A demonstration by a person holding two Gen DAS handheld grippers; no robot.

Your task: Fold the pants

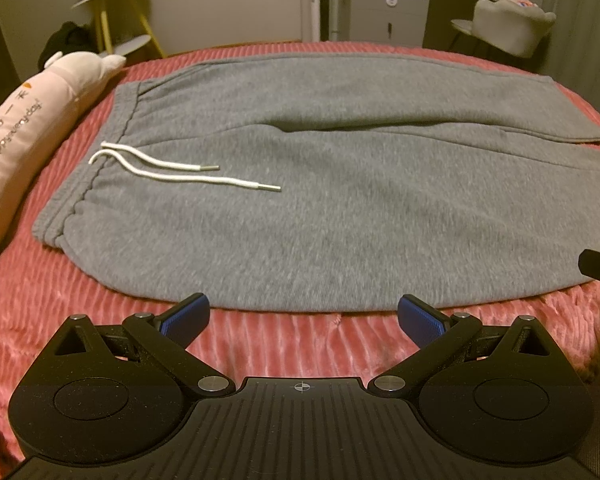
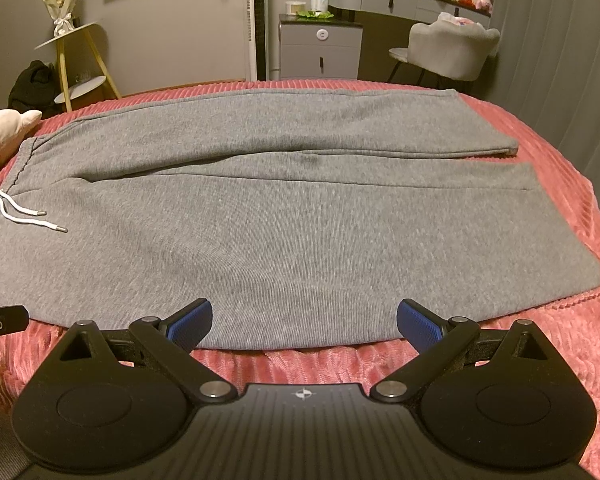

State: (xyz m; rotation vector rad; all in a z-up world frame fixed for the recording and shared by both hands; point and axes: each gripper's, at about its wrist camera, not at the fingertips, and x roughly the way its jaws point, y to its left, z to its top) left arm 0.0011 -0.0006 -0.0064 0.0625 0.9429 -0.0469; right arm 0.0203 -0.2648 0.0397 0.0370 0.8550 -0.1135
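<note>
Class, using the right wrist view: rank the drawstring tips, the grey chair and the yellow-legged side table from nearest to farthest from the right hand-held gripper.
1. Drawstring tips, left, on the pants.
2. Grey chair and yellow-legged side table, both beyond the bed, chair right, table left: too close to call.

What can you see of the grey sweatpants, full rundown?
The grey heathered fleece sweatpants lie flat and unfolded on the pink ribbed plush bedspread, waistband left, leg hems right. The gathered elastic waistband carries a white drawstring with two metal-tipped ends resting loose on the front. The two legs lie side by side, a shadowed crease between them, with minor wrinkles. The near edge lies just ahead of both open hand-held grippers, left and right; neither grips the cloth.
</note>
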